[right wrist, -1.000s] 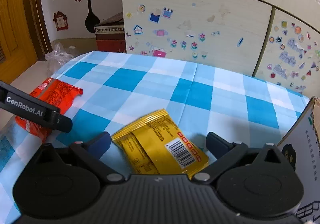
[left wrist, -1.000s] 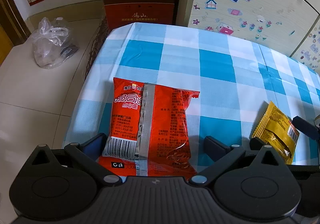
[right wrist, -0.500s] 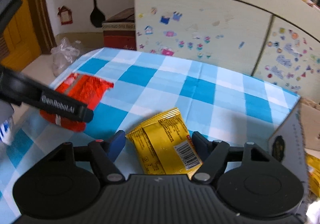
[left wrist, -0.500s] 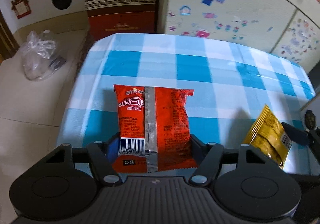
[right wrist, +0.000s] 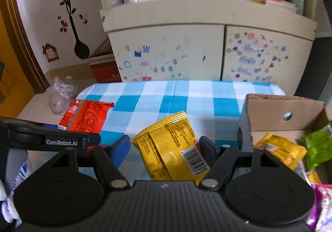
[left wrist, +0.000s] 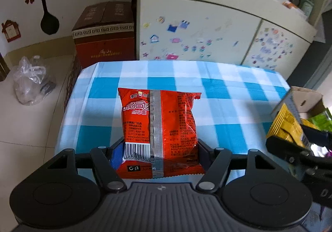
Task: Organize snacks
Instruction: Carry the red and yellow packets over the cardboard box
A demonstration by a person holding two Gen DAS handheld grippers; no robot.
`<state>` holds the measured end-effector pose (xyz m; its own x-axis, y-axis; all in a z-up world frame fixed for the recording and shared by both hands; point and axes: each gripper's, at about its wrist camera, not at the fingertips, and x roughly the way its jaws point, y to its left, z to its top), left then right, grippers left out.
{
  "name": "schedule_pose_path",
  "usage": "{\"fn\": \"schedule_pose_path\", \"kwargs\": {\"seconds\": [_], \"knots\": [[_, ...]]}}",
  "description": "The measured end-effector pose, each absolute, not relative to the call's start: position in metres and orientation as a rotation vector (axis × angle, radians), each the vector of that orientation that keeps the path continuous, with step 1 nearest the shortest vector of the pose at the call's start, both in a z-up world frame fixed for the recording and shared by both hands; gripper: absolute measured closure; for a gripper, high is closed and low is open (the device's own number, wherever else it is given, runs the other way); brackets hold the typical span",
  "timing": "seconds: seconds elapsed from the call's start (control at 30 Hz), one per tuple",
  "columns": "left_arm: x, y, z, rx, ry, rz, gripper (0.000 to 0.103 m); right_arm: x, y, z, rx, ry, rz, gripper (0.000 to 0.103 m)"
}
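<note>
Left gripper [left wrist: 158, 154] clamps a glossy red crinkled packet [left wrist: 159, 128] at centre frame — right gripper [right wrist: 165, 150] clamps a shiny yellow foil sachet [right wrist: 170, 149], its serrated edge uppermost, above the checked tablecloth [right wrist: 186, 95].

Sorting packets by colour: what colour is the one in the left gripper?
Red, with a silver seam; the left wrist view shows the packet best.

A red noodle-snack packet [left wrist: 159, 128], seam side up, and a yellow snack packet [right wrist: 172, 149], barcode showing, are both lifted above the table.
</note>
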<state>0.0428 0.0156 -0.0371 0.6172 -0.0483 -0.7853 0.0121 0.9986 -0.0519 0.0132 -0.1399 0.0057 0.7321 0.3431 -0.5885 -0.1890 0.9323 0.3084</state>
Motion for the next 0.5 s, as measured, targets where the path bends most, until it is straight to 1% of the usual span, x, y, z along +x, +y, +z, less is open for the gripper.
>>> {"fn": "schedule_pose_path", "kwargs": {"seconds": [0.23,0.5], "knots": [[0.023,0.010,-0.029,-0.027,0.889,-0.031,0.029,-0.010,-0.155,0.025,0.239,0.644,0.283,0.029],[0.002,0.008,-0.003,-0.049,0.807,-0.028,0.029,-0.022,-0.175,0.036,0.294,0.596,0.249,0.029]]}}
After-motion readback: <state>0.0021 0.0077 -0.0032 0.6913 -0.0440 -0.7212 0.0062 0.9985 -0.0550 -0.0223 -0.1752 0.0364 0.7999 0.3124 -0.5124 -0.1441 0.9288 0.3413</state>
